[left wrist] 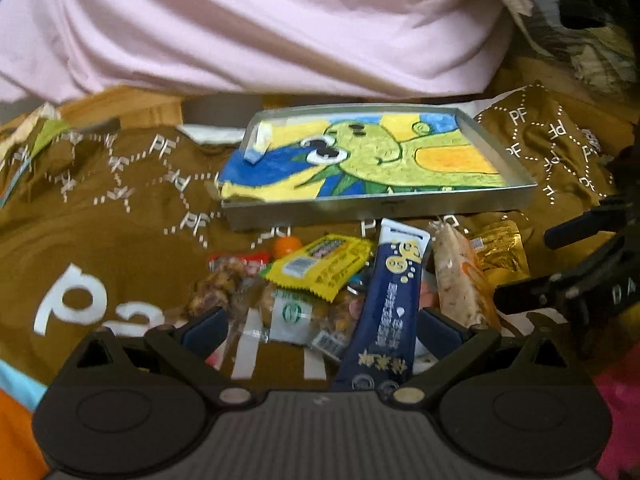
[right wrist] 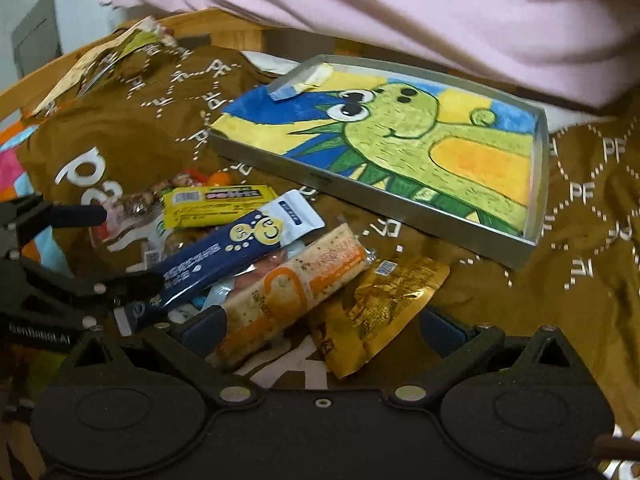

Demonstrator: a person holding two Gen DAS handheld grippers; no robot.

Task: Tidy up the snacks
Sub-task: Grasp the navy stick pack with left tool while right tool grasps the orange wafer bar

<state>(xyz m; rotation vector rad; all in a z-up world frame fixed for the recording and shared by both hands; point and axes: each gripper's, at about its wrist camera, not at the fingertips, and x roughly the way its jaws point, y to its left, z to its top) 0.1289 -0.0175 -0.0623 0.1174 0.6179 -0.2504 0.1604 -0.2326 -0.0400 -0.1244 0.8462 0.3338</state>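
A pile of snacks lies on a brown printed cloth (left wrist: pixel 100 220). It holds a dark blue packet (left wrist: pixel 386 300) (right wrist: pixel 224 256), a yellow packet (left wrist: pixel 320 262) (right wrist: pixel 218 202), an orange-and-white bar (left wrist: pixel 456 276) (right wrist: pixel 292 292) and a gold pouch (left wrist: pixel 498 250) (right wrist: pixel 384 304). A shallow metal tray (left wrist: pixel 384 210) (right wrist: pixel 372 204) with a green dinosaur drawing lies behind the pile. My left gripper (left wrist: pixel 322 330) is open, its fingers either side of the blue packet's lower end. My right gripper (right wrist: pixel 324 326) is open over the bar and the gold pouch.
A pale pink fabric (left wrist: pixel 260 24) (right wrist: pixel 440 8) rises behind the tray. A small white-and-blue scrap (left wrist: pixel 258 146) (right wrist: pixel 300 82) lies in the tray's far left corner. A nut packet (left wrist: pixel 224 284) and an orange ball (left wrist: pixel 286 246) sit at the pile's left.
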